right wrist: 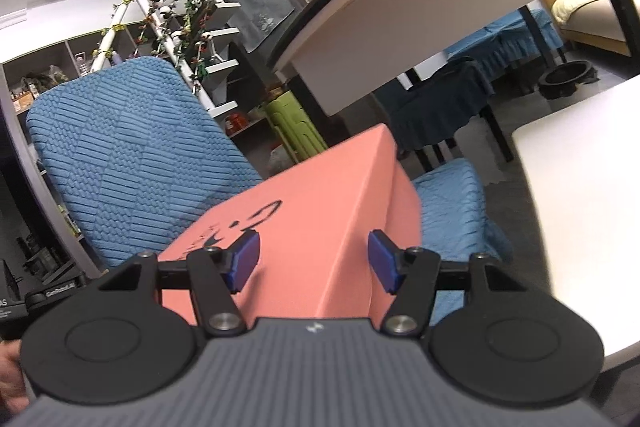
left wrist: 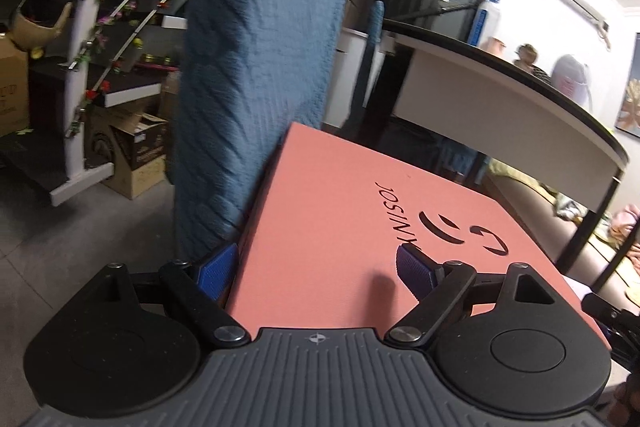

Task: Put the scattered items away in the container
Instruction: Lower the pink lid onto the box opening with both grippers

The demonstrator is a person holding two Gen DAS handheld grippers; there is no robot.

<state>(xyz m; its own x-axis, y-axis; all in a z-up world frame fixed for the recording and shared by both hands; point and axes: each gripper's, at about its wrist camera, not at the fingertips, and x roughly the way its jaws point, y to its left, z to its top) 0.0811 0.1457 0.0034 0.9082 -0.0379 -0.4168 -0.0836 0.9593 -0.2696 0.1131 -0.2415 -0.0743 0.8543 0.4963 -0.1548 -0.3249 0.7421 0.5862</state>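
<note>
Scattered items were nowhere I could make out in either view; what filled both was a salmon-pink box [left wrist: 360, 227] with its lid on and dark lettering across the top, sitting on the seat of a chair with a blue ribbed cover [right wrist: 132, 155], its far side close against the chair's backrest. I took the box for the container, though that was my judgement and not something the pictures proved. With the lid closed I couldn't see inside, so the scene fitted two readings equally: things already stowed and the box shut over them, or things lying somewhere outside my cameras with the box yet to be opened. I couldn't tell which. My left gripper [left wrist: 320, 269] sat low over the near left part of the lid, jaws spread wide, one blue pad out past the box's left edge by the chair fabric and the other over the lid top; it held nothing, and whether either pad touched the cardboard I couldn't tell. My right gripper [right wrist: 314, 261] was likewise spread wide, straddling the near right corner ridge of the box, one pad over the top and one beside the side face, gripping nothing. Beyond stood a pale round-edged table [right wrist: 400, 7] and, to my right, a white surface [right wrist: 580, 187].
</note>
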